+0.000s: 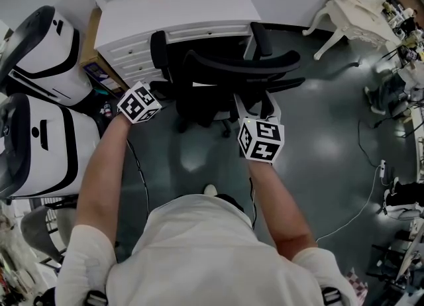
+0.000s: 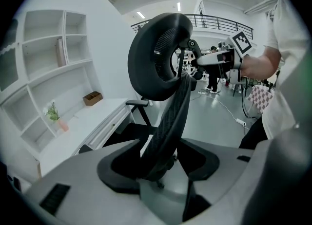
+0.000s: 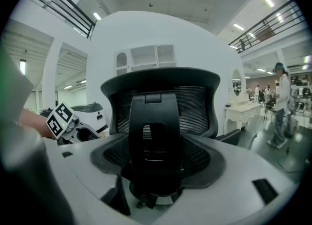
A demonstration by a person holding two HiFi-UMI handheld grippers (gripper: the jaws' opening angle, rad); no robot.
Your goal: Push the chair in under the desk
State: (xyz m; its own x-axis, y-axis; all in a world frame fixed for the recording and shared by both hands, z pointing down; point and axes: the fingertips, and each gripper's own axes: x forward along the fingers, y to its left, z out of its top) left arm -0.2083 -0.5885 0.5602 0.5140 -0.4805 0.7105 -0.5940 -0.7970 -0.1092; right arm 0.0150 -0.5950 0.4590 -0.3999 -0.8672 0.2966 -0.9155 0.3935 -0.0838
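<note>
Both grippers meet the chair (image 1: pixel 232 67) with jaws apart: the left gripper (image 1: pixel 158 93) around the backrest's side edge, the right gripper (image 1: pixel 257 103) around its spine, probably to push it straight. It stands at the desk (image 1: pixel 185 6) front edge, seemingly not fully under.

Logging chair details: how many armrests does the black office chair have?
2. One armrest sits at the head view's left, beside the drawers of the white desk; the other armrest at the right, near the desk's end. None looks hidden.
</note>
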